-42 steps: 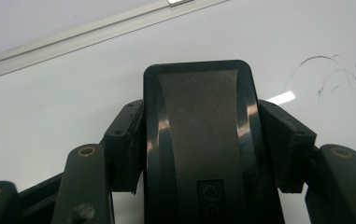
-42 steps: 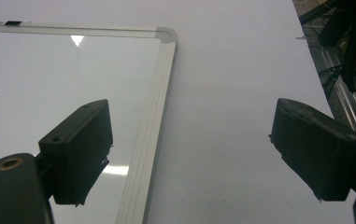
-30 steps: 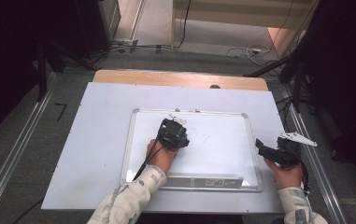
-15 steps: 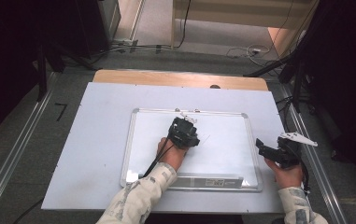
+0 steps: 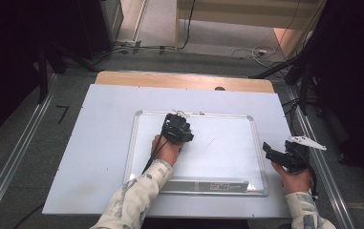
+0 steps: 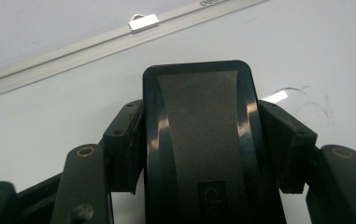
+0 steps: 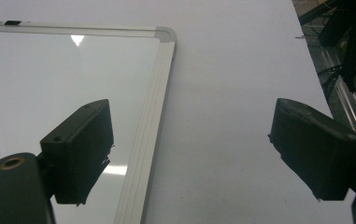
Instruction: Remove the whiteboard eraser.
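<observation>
Eraser (image 6: 202,140), frame centre, sits pinched in the left gripper (image 5: 177,129) over the whiteboard (image 5: 227,143); the right gripper (image 7: 189,154) gapes at lower right.

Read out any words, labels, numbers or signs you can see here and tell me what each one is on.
None can be read.
Label on the white metal-framed whiteboard's bottom rail: too small and blurred.
Embossed mark on the black felt-faced eraser in the left tongs: cut off, unreadable.
Print on the top rail: too blurred.
</observation>
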Motion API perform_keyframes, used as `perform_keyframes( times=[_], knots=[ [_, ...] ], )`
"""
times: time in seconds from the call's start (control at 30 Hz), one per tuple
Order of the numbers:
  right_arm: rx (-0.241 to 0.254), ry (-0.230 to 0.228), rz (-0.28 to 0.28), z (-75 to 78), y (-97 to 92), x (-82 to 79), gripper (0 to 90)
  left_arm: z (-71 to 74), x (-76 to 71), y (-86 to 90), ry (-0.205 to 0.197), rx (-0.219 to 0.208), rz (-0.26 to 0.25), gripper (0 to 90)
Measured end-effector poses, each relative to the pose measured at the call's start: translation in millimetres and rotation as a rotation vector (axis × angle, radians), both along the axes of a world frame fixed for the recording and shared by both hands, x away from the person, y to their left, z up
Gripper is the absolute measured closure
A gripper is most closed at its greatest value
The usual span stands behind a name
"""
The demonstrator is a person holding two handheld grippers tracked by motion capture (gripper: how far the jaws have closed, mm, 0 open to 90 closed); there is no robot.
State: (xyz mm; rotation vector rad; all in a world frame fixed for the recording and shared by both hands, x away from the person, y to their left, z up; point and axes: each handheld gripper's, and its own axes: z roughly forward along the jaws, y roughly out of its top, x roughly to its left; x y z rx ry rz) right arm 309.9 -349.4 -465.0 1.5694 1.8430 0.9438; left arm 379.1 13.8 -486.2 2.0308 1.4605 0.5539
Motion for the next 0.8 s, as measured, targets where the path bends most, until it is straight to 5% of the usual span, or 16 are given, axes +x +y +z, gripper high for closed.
perform_keyframes(
  times=[0.8],
  knots=[
    [0.003,0.009,0.005,-1.0,1.4,1.8,12.2,0.6,10.8,-25.1,-0.002,0.000,-0.028,40.2]
  ],
)
